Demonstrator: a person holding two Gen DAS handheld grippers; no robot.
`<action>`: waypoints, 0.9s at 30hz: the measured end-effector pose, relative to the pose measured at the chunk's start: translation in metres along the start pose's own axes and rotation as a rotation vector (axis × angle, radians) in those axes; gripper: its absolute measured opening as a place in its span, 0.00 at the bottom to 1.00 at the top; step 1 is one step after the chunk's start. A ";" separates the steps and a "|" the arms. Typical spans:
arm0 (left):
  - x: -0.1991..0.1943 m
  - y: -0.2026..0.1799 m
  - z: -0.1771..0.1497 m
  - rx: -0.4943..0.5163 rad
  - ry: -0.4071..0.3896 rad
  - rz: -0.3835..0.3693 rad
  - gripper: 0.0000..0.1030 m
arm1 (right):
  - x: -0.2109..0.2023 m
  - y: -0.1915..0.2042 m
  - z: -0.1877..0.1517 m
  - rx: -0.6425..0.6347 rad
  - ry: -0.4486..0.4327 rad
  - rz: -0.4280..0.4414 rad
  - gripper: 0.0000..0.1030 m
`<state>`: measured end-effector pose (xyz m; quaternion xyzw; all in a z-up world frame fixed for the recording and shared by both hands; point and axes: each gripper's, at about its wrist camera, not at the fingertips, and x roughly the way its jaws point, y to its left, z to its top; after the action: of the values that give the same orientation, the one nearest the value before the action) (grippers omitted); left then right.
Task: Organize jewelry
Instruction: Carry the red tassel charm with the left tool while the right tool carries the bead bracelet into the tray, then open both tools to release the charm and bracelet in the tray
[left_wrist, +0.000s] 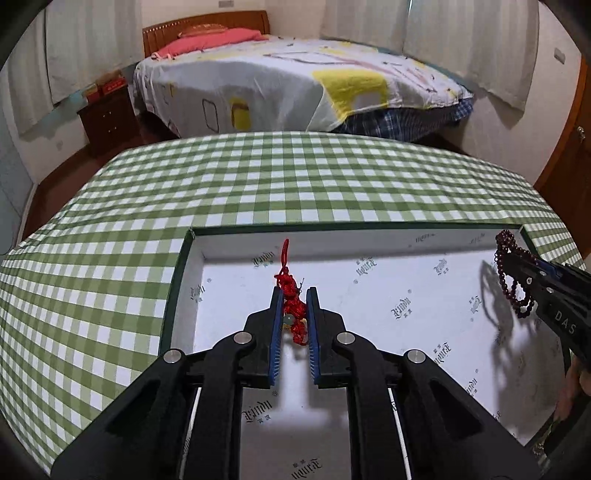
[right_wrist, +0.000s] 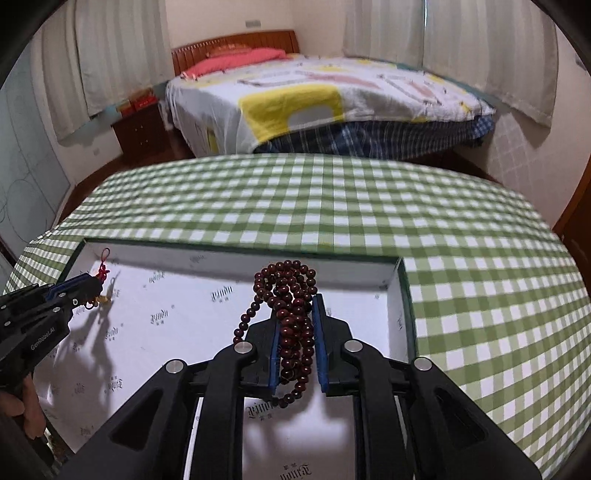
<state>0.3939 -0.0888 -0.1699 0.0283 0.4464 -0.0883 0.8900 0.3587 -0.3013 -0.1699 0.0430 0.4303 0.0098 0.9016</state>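
Knotted red cord charm (left_wrist: 293, 308) in left tool (left_wrist: 293, 295); glossy round beads (right_wrist: 295, 325) in right tool (right_wrist: 298, 306)

The box (left_wrist: 369, 306) floor lay bare between the two grippers, with open room across its middle. The left gripper (left_wrist: 292, 295), closed on the red knot (left_wrist: 293, 306), hung over the left half; the right gripper (right_wrist: 295, 306), clamped on the beads (right_wrist: 291, 317), hung near the right wall, its loops dangling below. Low box walls edged the space. Beyond them the checked cloth (left_wrist: 258, 177) ran unobstructed to the table's far edge.
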 end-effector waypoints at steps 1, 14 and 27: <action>0.000 0.000 0.000 -0.005 0.000 0.003 0.23 | 0.002 -0.001 0.000 0.003 0.011 -0.001 0.18; -0.007 0.011 -0.004 -0.063 -0.048 -0.024 0.57 | -0.014 0.003 0.001 0.004 -0.077 -0.030 0.54; -0.112 0.009 -0.063 -0.093 -0.257 -0.019 0.66 | -0.124 0.018 -0.064 0.007 -0.319 -0.018 0.55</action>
<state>0.2801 -0.0574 -0.1186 -0.0290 0.3325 -0.0788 0.9394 0.2309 -0.2857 -0.1124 0.0436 0.2819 -0.0066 0.9584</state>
